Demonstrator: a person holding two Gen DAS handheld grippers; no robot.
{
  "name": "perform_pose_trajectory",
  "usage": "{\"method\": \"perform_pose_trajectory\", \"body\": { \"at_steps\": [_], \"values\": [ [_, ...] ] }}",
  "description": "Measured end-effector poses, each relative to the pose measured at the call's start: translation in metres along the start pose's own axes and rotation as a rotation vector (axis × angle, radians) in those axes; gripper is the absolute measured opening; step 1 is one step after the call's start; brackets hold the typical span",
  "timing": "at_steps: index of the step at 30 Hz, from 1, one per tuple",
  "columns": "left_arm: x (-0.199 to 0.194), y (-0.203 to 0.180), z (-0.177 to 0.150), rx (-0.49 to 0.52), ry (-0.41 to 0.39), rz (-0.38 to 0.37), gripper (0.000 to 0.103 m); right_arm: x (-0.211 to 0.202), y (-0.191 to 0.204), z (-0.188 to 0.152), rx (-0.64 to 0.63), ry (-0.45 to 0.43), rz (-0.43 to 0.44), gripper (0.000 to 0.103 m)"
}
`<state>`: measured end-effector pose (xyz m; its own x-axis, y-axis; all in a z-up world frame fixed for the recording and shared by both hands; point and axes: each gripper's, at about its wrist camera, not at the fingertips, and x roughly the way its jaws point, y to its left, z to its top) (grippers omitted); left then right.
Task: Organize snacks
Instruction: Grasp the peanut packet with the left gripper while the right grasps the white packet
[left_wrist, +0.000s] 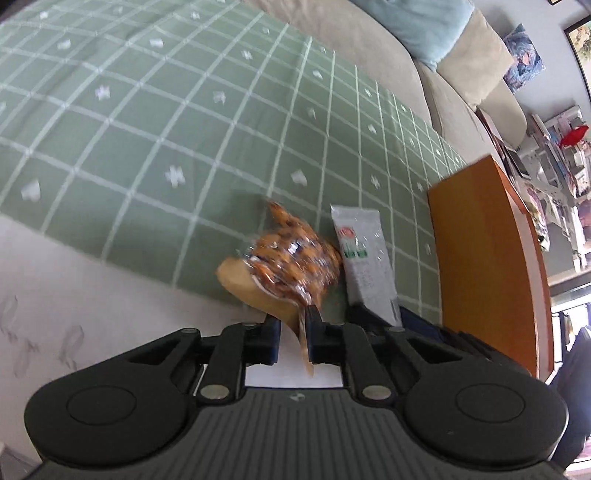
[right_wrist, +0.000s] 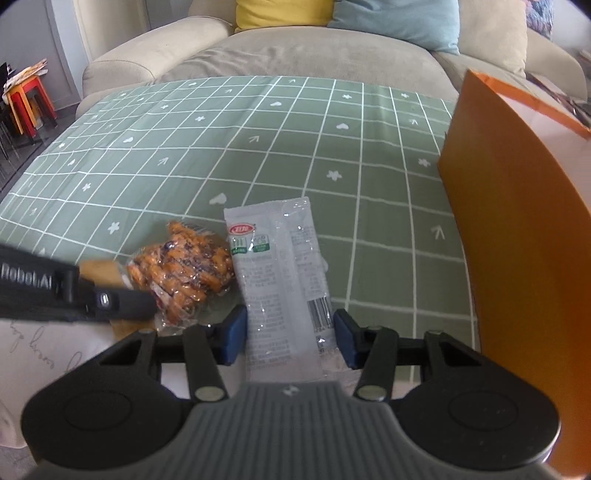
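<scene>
While beside snacks, orange box (right_wrist: 517, 236) rightward

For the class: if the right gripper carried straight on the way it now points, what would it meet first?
Probably the green checked tablecloth. The right gripper already holds the white snack packet, angled down at bare cloth; the orange box stands off to its right. Depth is uncertain.

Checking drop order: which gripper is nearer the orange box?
Right. The right gripper with the white packet sits beside the orange box; the left gripper is farther left.
</scene>
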<state>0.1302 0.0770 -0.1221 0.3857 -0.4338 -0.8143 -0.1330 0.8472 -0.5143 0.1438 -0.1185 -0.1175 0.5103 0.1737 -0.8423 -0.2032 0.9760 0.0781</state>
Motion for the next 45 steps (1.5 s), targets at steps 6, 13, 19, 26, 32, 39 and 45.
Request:
{"method": "perform_pose_trajectory", "body": {
  "at_steps": [6, 13, 19, 26, 32, 39, 45],
  "values": [
    [-0.010, -0.019, -0.014, 0.161, -0.012, 0.057, 0.048, -0.010, -0.003, -0.012, 0.019, 0.015, 0.017, 0.051],
    [-0.034, -0.022, -0.018, 0.258, -0.162, 0.093, 0.068, -0.020, -0.002, -0.014, -0.030, -0.061, 0.016, 0.065],
    [-0.048, -0.035, -0.013, 0.396, -0.259, 0.103, 0.071, -0.024, 0.001, -0.011, -0.078, -0.107, -0.009, 0.070],
    [-0.030, -0.061, 0.001, 0.817, -0.172, 0.194, 0.079, -0.013, -0.014, -0.008, -0.012, -0.078, -0.003, 0.071],
    [0.005, -0.065, 0.009, 1.011, -0.044, 0.186, 0.085, -0.006, -0.022, -0.007, 0.022, -0.072, 0.035, 0.079],
    [0.041, -0.061, 0.022, 1.036, 0.070, 0.155, 0.087, 0.001, -0.022, -0.009, -0.014, -0.067, 0.026, 0.079],
    [0.054, -0.056, 0.034, 1.048, 0.185, 0.146, 0.090, 0.004, -0.024, -0.010, -0.024, -0.070, 0.048, 0.084]
  ]
}}
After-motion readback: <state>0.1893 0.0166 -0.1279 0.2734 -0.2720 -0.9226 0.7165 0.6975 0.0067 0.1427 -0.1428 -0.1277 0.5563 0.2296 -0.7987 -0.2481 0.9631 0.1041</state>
